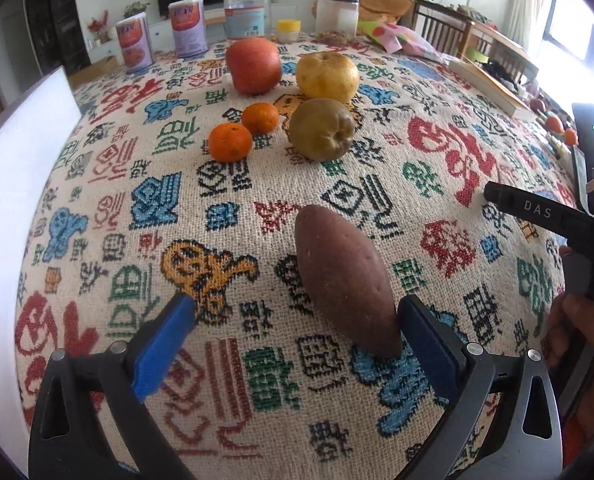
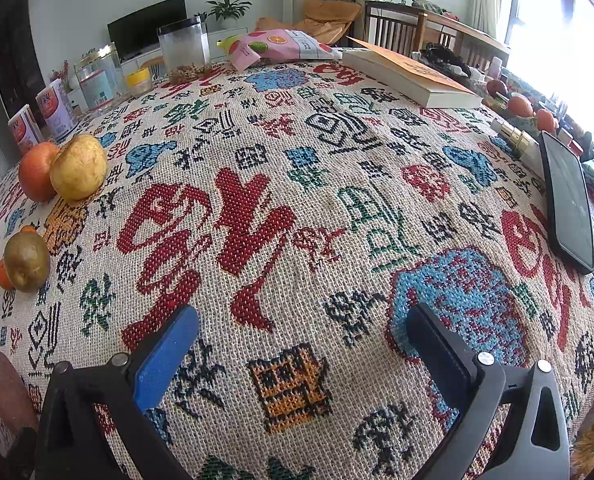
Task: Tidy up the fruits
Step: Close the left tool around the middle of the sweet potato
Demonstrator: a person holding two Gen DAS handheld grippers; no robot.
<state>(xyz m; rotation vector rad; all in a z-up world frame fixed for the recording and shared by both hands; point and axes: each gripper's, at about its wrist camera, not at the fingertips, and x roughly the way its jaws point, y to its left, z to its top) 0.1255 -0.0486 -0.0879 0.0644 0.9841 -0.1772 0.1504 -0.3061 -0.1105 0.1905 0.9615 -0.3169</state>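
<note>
In the left wrist view a purple sweet potato (image 1: pixel 345 280) lies on the patterned tablecloth (image 1: pixel 137 200), its near end close to the right finger of my open left gripper (image 1: pixel 297 316). Farther off sit a red apple (image 1: pixel 253 65), a yellow pear (image 1: pixel 327 76), a green-brown pear (image 1: pixel 322 129) and two mandarins (image 1: pixel 230 142) (image 1: pixel 260 118). My right gripper (image 2: pixel 303 328) is open and empty over bare cloth. In the right wrist view the apple (image 2: pixel 37 171), the yellow pear (image 2: pixel 79 166), the green-brown pear (image 2: pixel 27 261) and the sweet potato (image 2: pixel 11 392) lie at the left.
Cans (image 1: pixel 135 46), jars (image 1: pixel 245 12) and a clear container (image 1: pixel 337 12) stand along the far edge. A book (image 2: pixel 409 74), a snack bag (image 2: pixel 285 46), a phone (image 2: pixel 569 200) and small items lie at the right. A white board (image 1: pixel 13 200) stands at the left.
</note>
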